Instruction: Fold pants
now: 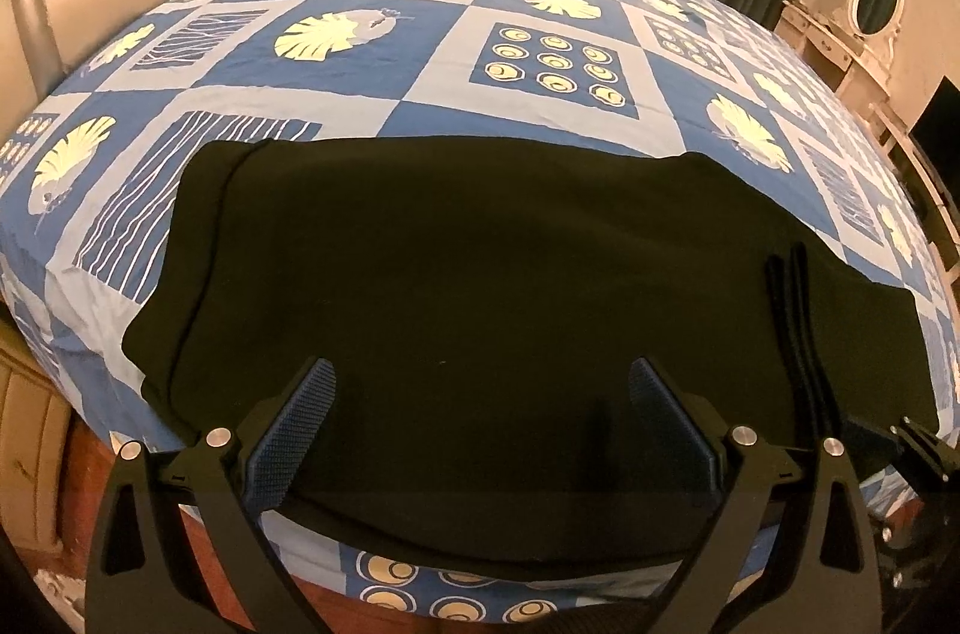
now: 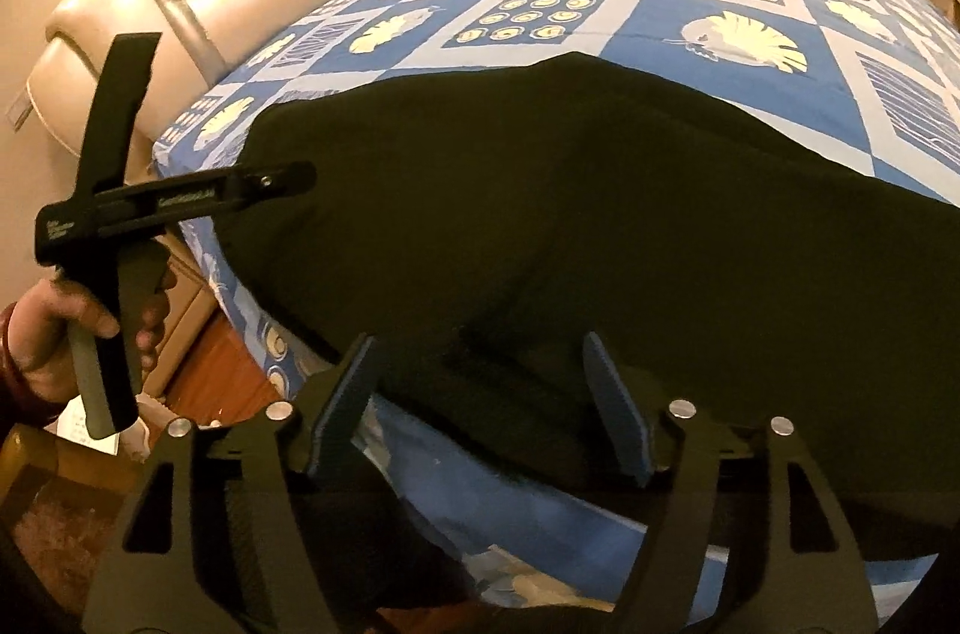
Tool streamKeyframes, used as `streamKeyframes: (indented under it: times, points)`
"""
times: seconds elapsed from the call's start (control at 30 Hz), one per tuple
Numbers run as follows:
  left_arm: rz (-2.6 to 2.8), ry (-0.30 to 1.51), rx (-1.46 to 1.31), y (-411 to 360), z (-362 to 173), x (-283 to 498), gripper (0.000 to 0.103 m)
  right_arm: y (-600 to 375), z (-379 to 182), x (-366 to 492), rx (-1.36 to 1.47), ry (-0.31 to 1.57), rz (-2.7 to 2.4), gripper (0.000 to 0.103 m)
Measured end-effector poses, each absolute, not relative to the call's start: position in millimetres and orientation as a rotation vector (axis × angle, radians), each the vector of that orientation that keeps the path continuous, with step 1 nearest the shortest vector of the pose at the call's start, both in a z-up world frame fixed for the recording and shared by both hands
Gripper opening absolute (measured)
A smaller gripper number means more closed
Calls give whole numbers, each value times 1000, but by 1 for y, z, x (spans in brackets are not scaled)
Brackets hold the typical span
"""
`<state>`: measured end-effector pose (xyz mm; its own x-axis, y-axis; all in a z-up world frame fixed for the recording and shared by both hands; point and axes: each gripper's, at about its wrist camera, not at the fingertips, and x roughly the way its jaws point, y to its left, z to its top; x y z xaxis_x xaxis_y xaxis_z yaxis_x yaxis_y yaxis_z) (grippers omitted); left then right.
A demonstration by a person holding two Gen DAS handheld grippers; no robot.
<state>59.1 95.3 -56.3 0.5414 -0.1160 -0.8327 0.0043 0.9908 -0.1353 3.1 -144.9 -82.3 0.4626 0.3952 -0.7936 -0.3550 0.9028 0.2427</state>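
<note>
black pants [image 1: 480, 274] flat on bed — both grippers' jaws spread open above them.

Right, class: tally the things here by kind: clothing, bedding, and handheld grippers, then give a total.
Black pants: 1
Blue patterned bedsheet: 1
Handheld grippers: 2, the left gripper and the right gripper
Total: 4
</note>
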Motion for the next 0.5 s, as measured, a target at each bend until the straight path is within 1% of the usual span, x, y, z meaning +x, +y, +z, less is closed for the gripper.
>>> streamKeyframes:
  times: [0.27, 0.5]
  points:
    - [-134, 969, -210, 113, -45, 56, 97, -163, -70, -19, 165, 882, 471, 72]
    - [-239, 947, -469, 175, -34, 53, 97, -186, -69, -30, 287, 844, 462, 73]
